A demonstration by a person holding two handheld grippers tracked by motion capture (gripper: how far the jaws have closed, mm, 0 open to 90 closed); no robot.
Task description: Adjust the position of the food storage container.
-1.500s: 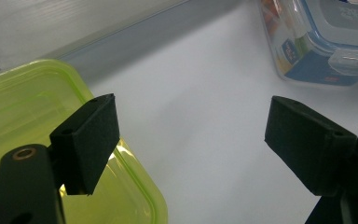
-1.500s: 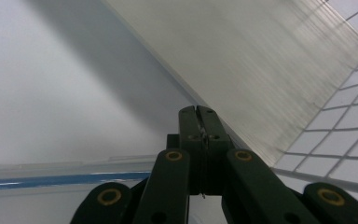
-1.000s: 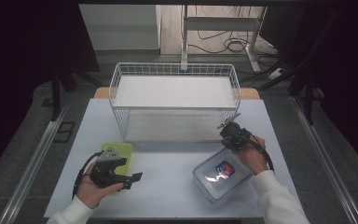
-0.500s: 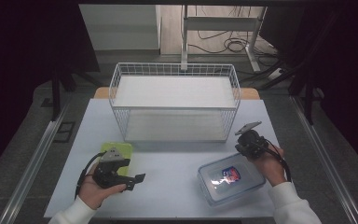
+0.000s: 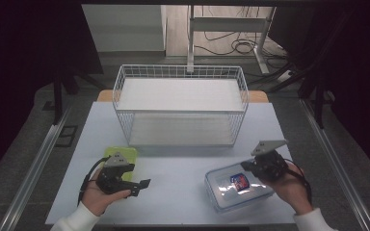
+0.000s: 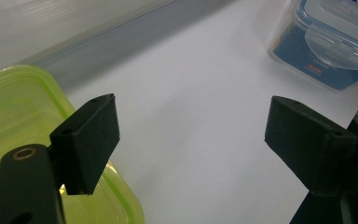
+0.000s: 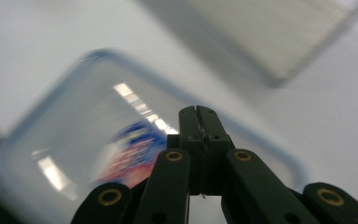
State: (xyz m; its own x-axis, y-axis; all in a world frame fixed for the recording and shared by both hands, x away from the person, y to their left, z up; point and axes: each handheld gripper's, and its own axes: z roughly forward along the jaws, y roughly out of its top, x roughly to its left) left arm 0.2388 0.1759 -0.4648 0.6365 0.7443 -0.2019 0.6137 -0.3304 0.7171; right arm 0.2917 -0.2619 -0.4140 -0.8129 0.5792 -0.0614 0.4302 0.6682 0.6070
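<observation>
While the right gripper hovers with its jaws pressed together on nothing above the far edge of the clear box, which sits on the table near the front right corner, the sensible move is probably to spread those jaws before lowering onto the lid's rim. Over on the left, the left gripper is spread wide and holds nothing, just beside the green box. Both boxes likely belong in the wire basket, so lift level and slowly.
</observation>
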